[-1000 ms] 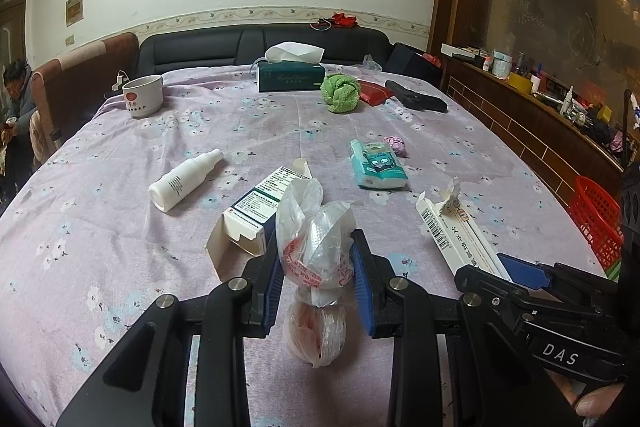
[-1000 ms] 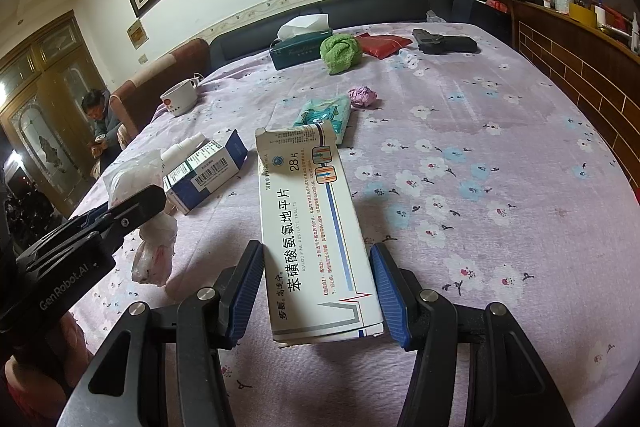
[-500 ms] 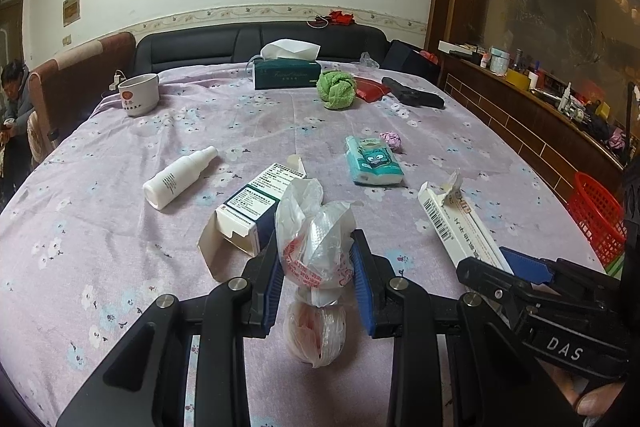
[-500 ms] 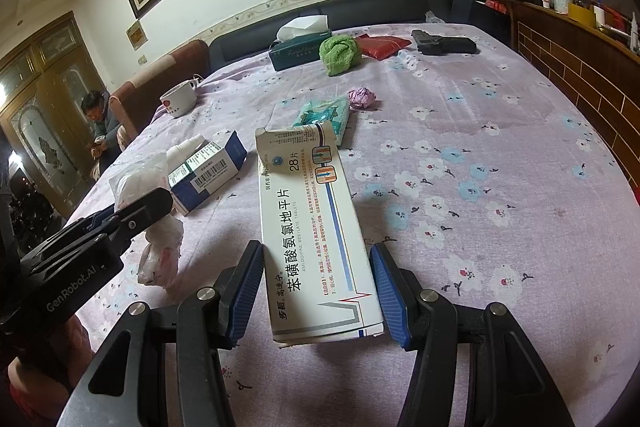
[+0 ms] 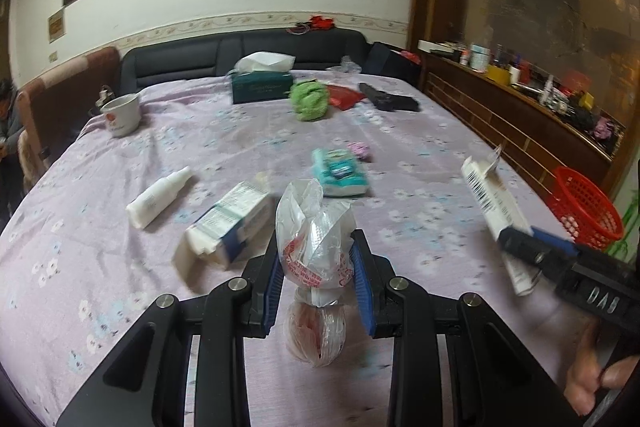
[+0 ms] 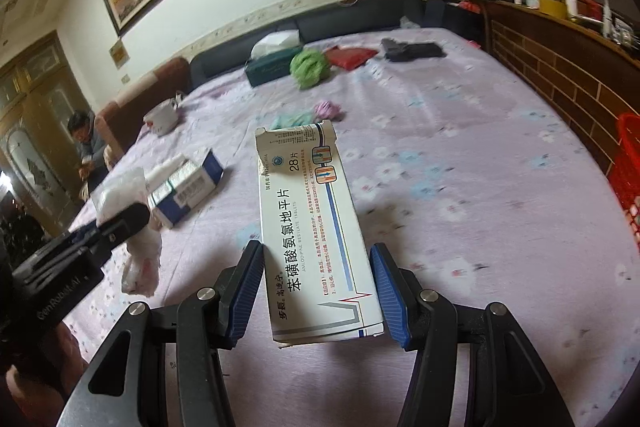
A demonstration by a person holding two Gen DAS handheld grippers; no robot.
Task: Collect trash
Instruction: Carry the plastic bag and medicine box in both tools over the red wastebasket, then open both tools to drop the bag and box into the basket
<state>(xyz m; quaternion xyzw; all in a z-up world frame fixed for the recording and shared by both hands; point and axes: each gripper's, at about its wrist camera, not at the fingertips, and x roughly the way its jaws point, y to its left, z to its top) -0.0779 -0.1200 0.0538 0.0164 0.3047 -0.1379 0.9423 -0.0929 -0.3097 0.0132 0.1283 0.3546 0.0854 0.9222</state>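
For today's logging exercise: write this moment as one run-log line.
left gripper: shut on plastic bag | right gripper: shut on medicine box | both lifted off tablecloth | red basket: at table's right

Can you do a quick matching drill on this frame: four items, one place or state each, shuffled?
Items:
1. plastic bag
2. white medicine box
3. red basket
4. spray bottle

Places or states:
A. off the table's right edge
B. clamped in the right gripper
C. lying on the tablecloth, left side
D. clamped in the left gripper

Pairs: 1-D, 2-B, 3-A, 4-C
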